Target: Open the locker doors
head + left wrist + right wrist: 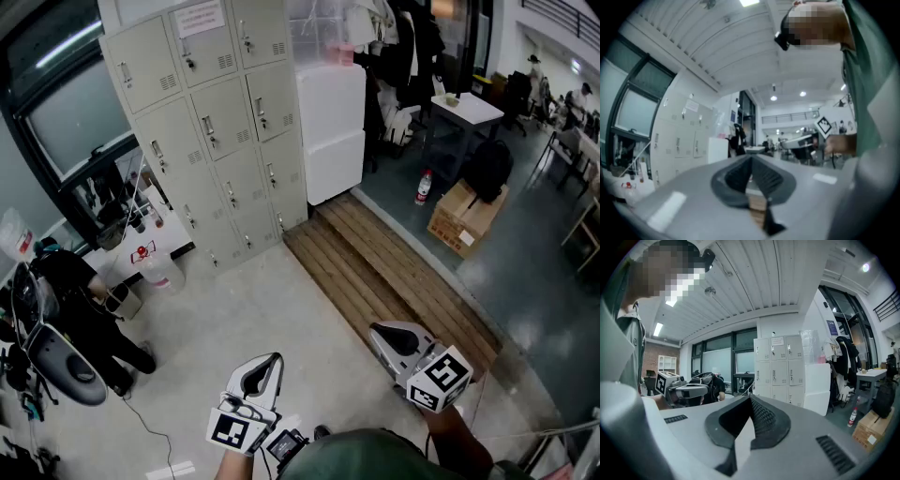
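Observation:
A bank of beige lockers (pixel 211 122) stands against the far wall, several steps away, with every door I can see closed. It also shows as the lockers (pixel 679 136) in the left gripper view and the lockers (pixel 780 369) in the right gripper view. My left gripper (pixel 272 361) is held low in front of me, shut and empty. To its right my right gripper (pixel 380 330) is also shut, with nothing in it. In each gripper view the jaws meet at the tip, for the left gripper (pixel 751 159) and for the right gripper (pixel 751 399). Both point towards the lockers.
A white cabinet (pixel 330 127) stands right of the lockers. A slatted wooden platform (pixel 394 272) runs from it towards me. A cardboard box (pixel 466 217), a black backpack (pixel 487 169) and a white table (pixel 466 108) are at the right. A person in black (pixel 80 309) is at the left.

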{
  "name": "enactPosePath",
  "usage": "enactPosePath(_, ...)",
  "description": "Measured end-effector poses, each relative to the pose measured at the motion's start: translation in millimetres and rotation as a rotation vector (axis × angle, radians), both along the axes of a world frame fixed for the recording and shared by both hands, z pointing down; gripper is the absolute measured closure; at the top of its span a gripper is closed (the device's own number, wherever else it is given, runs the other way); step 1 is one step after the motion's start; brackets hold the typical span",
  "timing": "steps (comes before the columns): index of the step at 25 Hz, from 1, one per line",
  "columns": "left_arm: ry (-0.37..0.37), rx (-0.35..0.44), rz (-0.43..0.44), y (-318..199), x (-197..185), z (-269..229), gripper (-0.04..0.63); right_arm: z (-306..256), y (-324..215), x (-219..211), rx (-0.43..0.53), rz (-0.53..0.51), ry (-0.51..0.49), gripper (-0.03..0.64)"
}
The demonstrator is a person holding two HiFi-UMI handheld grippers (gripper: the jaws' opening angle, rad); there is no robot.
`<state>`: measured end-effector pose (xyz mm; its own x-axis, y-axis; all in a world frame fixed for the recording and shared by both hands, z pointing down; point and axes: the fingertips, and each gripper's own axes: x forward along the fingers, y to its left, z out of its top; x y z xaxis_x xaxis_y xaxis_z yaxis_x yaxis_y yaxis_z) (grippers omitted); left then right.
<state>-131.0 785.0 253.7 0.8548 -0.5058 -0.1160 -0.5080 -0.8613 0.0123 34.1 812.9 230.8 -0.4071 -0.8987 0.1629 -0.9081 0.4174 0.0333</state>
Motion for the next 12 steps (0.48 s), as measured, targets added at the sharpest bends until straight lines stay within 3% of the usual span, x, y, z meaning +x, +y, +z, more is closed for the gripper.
enactPosePath(3,-0.012,-0.027,-0.002,-5.2,-29.1,-1.5,0.597,4.3,-3.2,-26.1,-0.013,0.002,-0.034,0.612)
enactPosePath(6,-0.036,-0.007,0.014,-15.3,-47.4,-4.1,0.597,4.1,-8.5,-42.7,-0.006,0.018,-0.050,0.613)
enactPosePath(12,0.032,-0.027,-0.043,-50.1,-51.6,-16.3,0.597,-10.9,-52.0,-42.0,-0.009,-0.024,-0.013,0.612)
